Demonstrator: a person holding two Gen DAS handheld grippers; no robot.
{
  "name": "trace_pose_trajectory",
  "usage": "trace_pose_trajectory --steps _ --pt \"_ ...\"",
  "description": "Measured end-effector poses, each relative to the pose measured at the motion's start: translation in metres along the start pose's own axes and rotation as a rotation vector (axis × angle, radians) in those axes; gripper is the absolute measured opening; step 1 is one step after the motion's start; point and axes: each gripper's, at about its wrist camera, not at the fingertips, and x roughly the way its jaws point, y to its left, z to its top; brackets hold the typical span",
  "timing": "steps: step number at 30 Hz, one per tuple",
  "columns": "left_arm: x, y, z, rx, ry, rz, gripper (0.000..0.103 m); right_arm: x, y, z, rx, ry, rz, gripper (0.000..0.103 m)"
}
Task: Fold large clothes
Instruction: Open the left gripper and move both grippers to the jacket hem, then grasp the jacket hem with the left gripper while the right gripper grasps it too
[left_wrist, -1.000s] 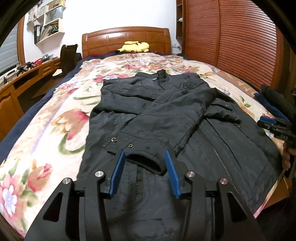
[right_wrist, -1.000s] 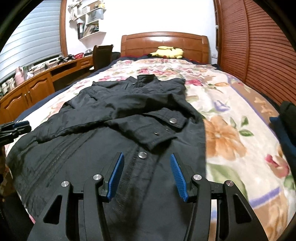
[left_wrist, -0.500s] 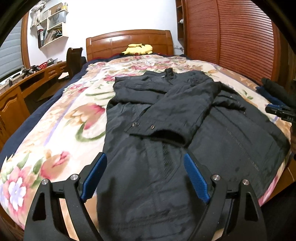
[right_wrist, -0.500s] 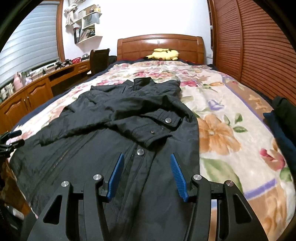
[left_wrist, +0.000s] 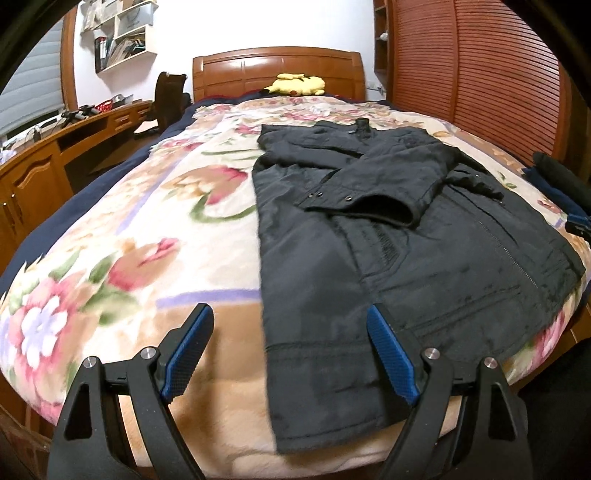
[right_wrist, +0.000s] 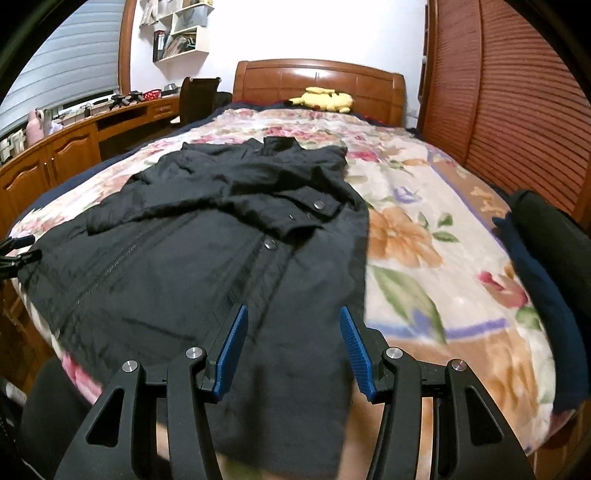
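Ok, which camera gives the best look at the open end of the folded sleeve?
The left wrist view: the sleeve cuff faces that camera, its dark opening visible. In the right wrist view a cuff shows only from above, snaps up, opening hidden.

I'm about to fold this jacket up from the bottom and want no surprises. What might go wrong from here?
1. The jacket's hem hangs over the bed's edge, so it may slide off when tugged.
2. Both sleeves lie loosely folded across the front and could shift.
3. The left gripper straddles the jacket's side edge and might pinch the blanket too; the right gripper is opening, holding nothing.
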Motion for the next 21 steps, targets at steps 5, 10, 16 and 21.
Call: trace_pose_trajectory --steps 5,10,16,21 --pt "-0.002 0.005 -0.005 -0.024 -0.001 -0.024 0.084 0.003 -0.012 0.001 0.014 0.053 -0.020 0.066" --pt "-0.008 0.010 -0.012 -0.030 -0.001 -0.053 0.068 0.006 -0.011 0.001 0.020 0.092 0.011 0.066" --pt "-0.012 0.012 -0.017 -0.030 0.000 -0.076 0.060 0.013 -0.006 -0.010 -0.017 0.146 0.001 0.066" --pt "-0.013 0.012 -0.021 -0.041 -0.001 -0.085 0.058 0.016 -0.012 -0.013 0.026 0.153 0.035 0.066"
